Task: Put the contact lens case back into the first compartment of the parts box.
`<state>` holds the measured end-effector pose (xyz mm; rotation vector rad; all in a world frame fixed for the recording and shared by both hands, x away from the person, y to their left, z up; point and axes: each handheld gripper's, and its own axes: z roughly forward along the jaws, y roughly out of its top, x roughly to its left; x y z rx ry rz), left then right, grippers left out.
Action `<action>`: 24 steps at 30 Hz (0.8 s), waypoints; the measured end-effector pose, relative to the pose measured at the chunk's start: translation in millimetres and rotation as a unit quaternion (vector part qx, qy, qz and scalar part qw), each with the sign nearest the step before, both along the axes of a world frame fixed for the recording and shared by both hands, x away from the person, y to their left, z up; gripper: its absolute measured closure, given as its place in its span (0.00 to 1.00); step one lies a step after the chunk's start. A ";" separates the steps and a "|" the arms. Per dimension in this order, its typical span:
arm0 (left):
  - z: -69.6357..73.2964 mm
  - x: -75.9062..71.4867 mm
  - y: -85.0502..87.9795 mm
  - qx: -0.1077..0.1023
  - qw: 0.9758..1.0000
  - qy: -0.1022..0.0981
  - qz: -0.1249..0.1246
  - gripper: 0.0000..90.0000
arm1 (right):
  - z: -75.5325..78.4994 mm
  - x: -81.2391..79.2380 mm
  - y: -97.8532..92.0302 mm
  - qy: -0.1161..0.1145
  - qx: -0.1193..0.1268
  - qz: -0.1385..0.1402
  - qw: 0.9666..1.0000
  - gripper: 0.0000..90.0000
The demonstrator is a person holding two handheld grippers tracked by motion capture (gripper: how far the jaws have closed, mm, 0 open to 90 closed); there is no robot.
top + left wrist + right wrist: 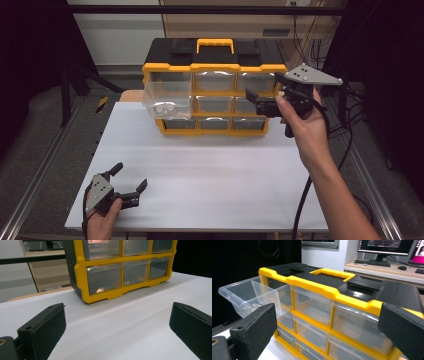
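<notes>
— Right by the near left corner of the white table (210, 175), what is that?

— That is the left gripper (131, 184). A hand (102, 222) holds it low over the table. Its two black jaws stand wide apart, and nothing is between them.

— What is the biggest thing on the table?

— The yellow and black drawer box (215, 85). It stands at the far edge, near the middle. It has a yellow handle (215, 45) on top and rows of clear drawers in front.

— Are all the drawers pushed in?

— No. The top left drawer (167, 97) is pulled out. It sticks out past the front of the box. Something small and pale lies in it, but I cannot tell what.

— Where is the other gripper?

— The right gripper (264, 92) is up in the air at the right end of the box, near the top right drawer (255, 80). Its jaws are spread wide too, and they hold nothing. In the right gripper view the box shows between them.
</notes>
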<state>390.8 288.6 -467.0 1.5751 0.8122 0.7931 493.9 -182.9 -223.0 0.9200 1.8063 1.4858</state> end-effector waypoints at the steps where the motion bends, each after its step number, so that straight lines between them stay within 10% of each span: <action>1: 0.0 0.0 0.2 0.000 1.000 0.000 0.001 0.00 | -1.1 -0.6 -2.7 0.001 0.001 -0.002 1.000 0.03; 24: -0.7 -0.4 -0.4 0.001 1.000 0.001 0.000 0.00 | -44.4 -18.0 -58.2 -0.001 0.008 -0.034 0.999 0.04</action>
